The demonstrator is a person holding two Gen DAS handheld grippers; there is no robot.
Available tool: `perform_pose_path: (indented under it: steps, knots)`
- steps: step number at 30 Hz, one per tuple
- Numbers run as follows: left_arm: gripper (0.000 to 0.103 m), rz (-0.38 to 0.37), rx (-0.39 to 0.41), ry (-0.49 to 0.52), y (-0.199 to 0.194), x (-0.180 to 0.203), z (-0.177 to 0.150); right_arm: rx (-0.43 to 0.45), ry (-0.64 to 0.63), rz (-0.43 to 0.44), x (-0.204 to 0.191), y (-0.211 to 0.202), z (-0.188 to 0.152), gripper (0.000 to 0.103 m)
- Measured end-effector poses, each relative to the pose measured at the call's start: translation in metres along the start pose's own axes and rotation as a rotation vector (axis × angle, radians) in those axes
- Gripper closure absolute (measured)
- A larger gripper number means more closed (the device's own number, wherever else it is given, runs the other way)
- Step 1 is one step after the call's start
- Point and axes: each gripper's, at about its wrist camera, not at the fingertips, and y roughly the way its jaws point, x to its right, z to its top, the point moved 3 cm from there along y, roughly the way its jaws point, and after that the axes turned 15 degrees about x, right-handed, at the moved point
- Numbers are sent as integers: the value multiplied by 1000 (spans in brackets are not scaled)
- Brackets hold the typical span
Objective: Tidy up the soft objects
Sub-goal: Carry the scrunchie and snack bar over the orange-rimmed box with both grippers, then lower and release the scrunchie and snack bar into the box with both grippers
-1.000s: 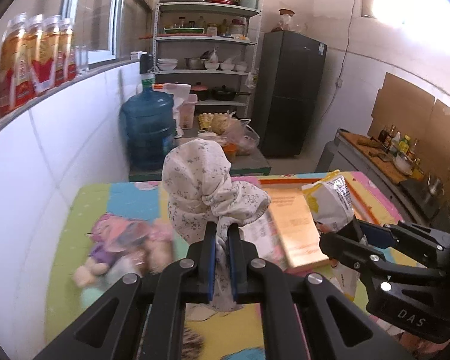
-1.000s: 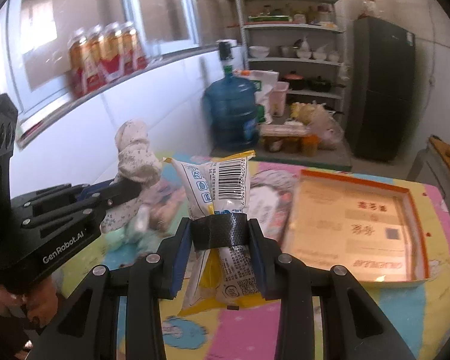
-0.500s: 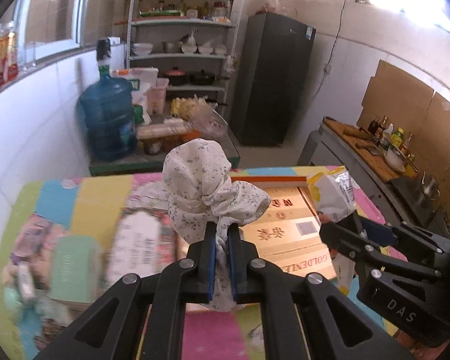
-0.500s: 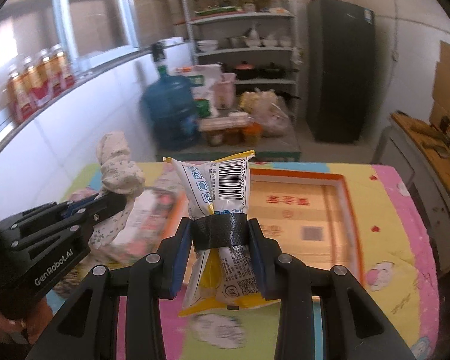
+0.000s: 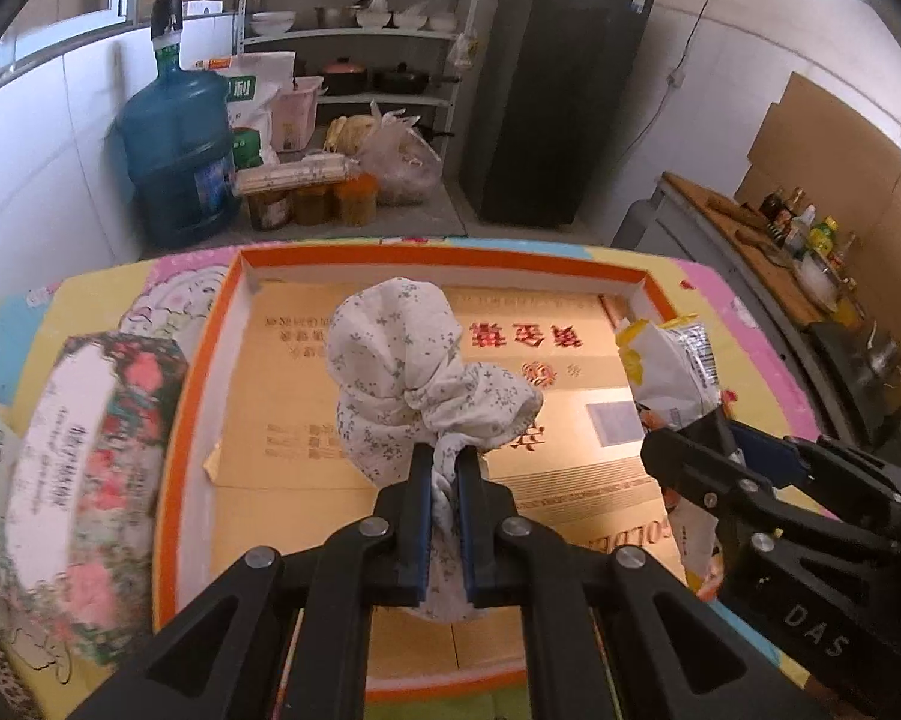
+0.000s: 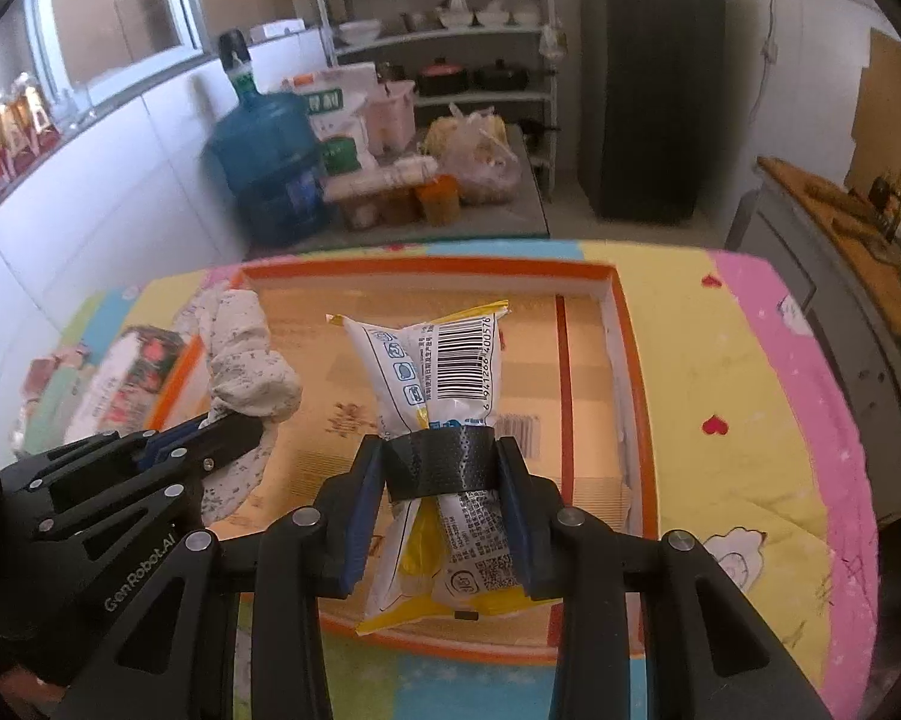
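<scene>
My left gripper point(image 5: 444, 468) is shut on a knotted white floral cloth bundle point(image 5: 408, 372), held above the orange-rimmed box lid point(image 5: 177, 420) with a gold inside. The bundle also shows in the right wrist view point(image 6: 240, 354). My right gripper point(image 6: 441, 462) is shut on a white and yellow snack packet point(image 6: 435, 372) wrapped with a black tape band, held above the same box lid point(image 6: 624, 360). In the left wrist view the packet point(image 5: 666, 360) and right gripper sit at the right, beside the bundle.
A floral-patterned box point(image 5: 90, 468) lies left of the lid on the colourful mat point(image 6: 750, 396). A blue water jug point(image 5: 177, 150), jars, a shelf unit point(image 5: 354, 18) and a dark fridge point(image 5: 552, 90) stand beyond the table. A counter point(image 6: 840, 210) is at right.
Both grippers have moved right, from over the plush toy and floral box to above the orange-rimmed lid, each still holding its object.
</scene>
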Motion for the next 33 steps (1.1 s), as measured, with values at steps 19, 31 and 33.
perform_pose_path:
  steps: [19, 31, 33]
  knots:
    - [40, -3, 28, -93, 10, -18, -10, -9, -10, 23, 9, 26, -4, 49]
    - [27, 18, 80, -33, -26, -22, 4, 22, 19, -1, 10, 5, -2, 44]
    - [27, 36, 91, -18, -34, -23, 6, 27, 19, -5, 7, 1, -2, 44]
